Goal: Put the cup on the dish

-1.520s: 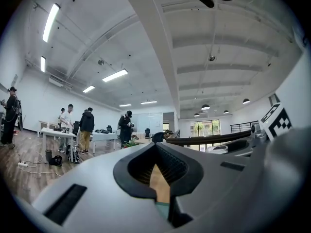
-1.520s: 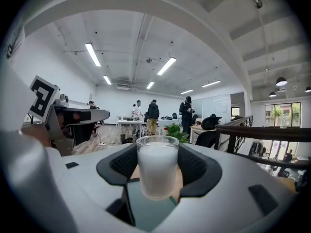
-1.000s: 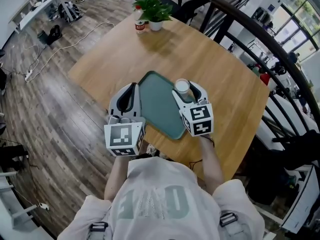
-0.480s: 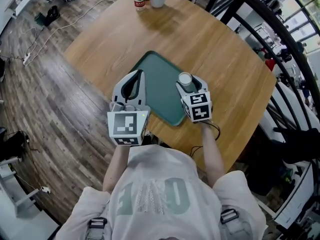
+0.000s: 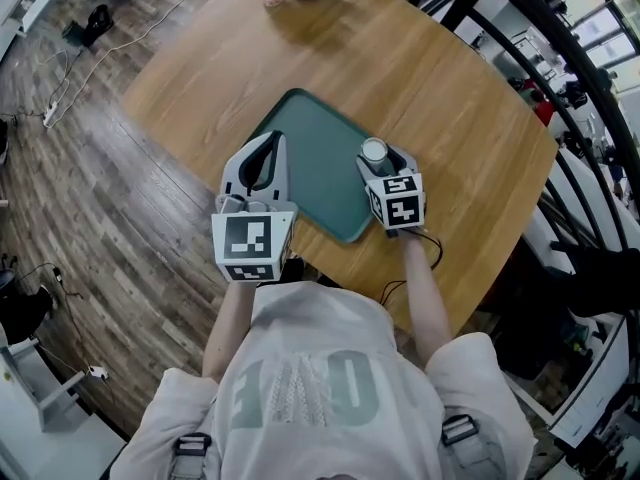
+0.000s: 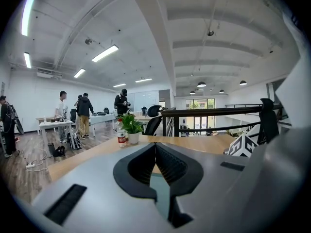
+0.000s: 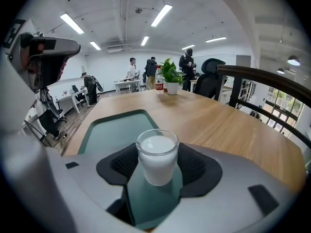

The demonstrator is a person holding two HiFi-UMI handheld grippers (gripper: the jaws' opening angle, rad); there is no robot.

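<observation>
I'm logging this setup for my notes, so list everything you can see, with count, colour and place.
table: one, light wood, under everything
tray: one, dark green, near the person's edge of the table
cup: one, clear with white contents, over the tray's right side
potted plant: one, green in a white pot, far end of the table
bottle: one, red label, beside the plant
railing: one, black, right of the table
people: several, across the room
left tool: one, grey, shut and empty, at the tray's left edge
right tool: one, grey, shut on the cup

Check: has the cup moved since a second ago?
Yes. The cup, in the right gripper, seems lowered toward the tray, staying at its right edge.
</observation>
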